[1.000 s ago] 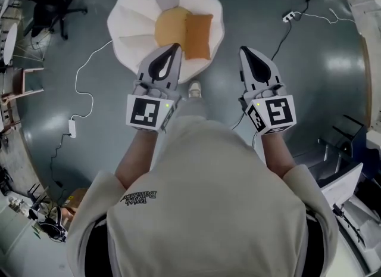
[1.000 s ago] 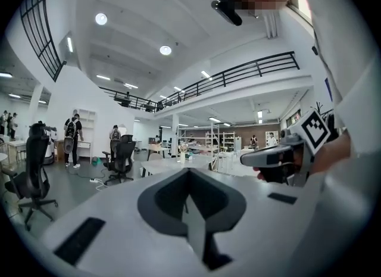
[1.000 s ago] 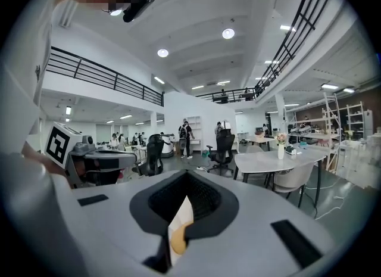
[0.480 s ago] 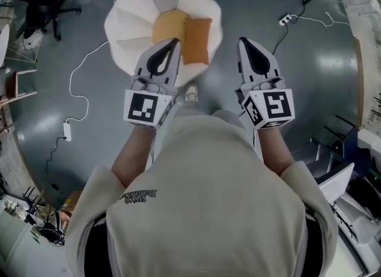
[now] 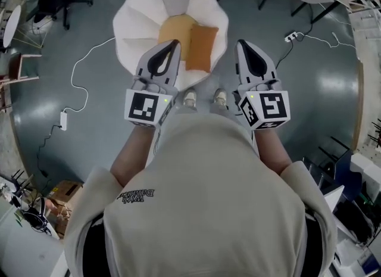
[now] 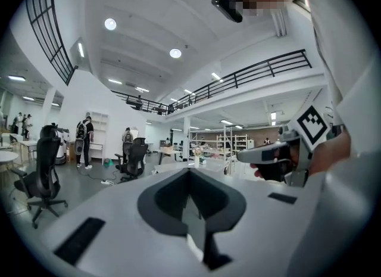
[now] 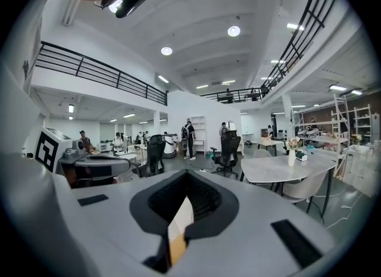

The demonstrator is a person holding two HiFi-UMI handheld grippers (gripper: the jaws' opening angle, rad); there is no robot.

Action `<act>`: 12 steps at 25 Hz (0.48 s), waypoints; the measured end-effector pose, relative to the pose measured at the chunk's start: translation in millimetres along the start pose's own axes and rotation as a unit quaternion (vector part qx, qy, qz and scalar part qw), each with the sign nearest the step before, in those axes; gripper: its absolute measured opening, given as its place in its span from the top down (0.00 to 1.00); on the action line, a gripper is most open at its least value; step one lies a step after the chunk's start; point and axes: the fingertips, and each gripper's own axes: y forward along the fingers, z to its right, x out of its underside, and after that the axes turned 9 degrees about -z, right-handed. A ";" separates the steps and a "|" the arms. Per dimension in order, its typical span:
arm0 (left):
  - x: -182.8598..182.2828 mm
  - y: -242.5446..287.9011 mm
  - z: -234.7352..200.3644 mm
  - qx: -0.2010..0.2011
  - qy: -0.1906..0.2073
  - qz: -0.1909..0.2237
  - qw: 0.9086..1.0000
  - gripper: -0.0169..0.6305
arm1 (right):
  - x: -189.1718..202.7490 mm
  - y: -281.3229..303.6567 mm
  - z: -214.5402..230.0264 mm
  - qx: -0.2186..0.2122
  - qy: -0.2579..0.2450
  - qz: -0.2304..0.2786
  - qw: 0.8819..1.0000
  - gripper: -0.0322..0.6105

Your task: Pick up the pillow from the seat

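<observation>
**Pillow lying flat on the seat**

The pillow [image 5: 201,47] is a tan-orange rectangle (slightly plump, with soft edges), lying flat with its long side running away from the person. It rests on the right part of the seat [image 5: 138,24], a round white scalloped shell with a tan circular centre, overlapping that centre's right edge

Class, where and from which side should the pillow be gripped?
Pinch the pillow by its near short edge, coming from the chair front, seemingly open. It lies broad face up, so only an edge fits between jaws; petals wall the other sides.
</observation>
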 end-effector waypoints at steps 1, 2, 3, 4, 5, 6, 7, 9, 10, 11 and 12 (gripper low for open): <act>-2.0 -1.7 -0.6 -0.009 -0.001 0.000 1.000 0.96 | 0.0 0.7 0.7 -0.007 0.000 0.000 1.000 0.94; -4.1 -3.9 -0.8 -0.018 -0.004 0.000 1.000 0.96 | -0.5 1.1 1.2 -0.015 -0.002 -0.001 1.000 0.94; -6.2 -5.5 -0.3 -0.026 -0.006 0.000 1.000 0.96 | -1.2 1.5 2.2 -0.022 -0.004 -0.001 1.000 0.94; -8.1 -5.7 1.0 -0.033 -0.007 -0.001 0.999 0.96 | -1.8 2.0 4.2 -0.027 -0.007 -0.002 1.000 0.94; -9.3 -4.6 3.5 -0.038 -0.006 -0.002 0.999 0.96 | -1.3 3.0 7.5 -0.030 -0.008 -0.003 0.999 0.94; -9.4 -2.5 6.7 -0.042 -0.005 -0.006 0.999 0.96 | 0.7 4.6 11.7 -0.033 -0.007 -0.007 0.999 0.94; -8.8 0.1 10.6 -0.046 -0.003 -0.011 0.999 0.96 | 4.3 6.5 16.4 -0.035 -0.003 -0.012 0.999 0.94; -7.1 5.0 18.8 -0.052 -0.003 -0.019 0.998 0.96 | 14.6 10.7 25.0 -0.042 0.009 -0.025 0.999 0.94; -5.7 7.1 22.3 -0.055 -0.005 -0.022 0.998 0.96 | 20.1 13.0 28.0 -0.046 0.014 -0.032 0.998 0.94; -3.8 9.2 25.0 -0.057 -0.006 -0.025 0.998 0.96 | 25.1 15.5 30.1 -0.050 0.018 -0.038 0.998 0.94; -1.5 11.5 27.0 -0.058 -0.007 -0.029 0.998 0.96 | 29.1 18.1 31.5 -0.053 0.020 -0.044 0.997 0.94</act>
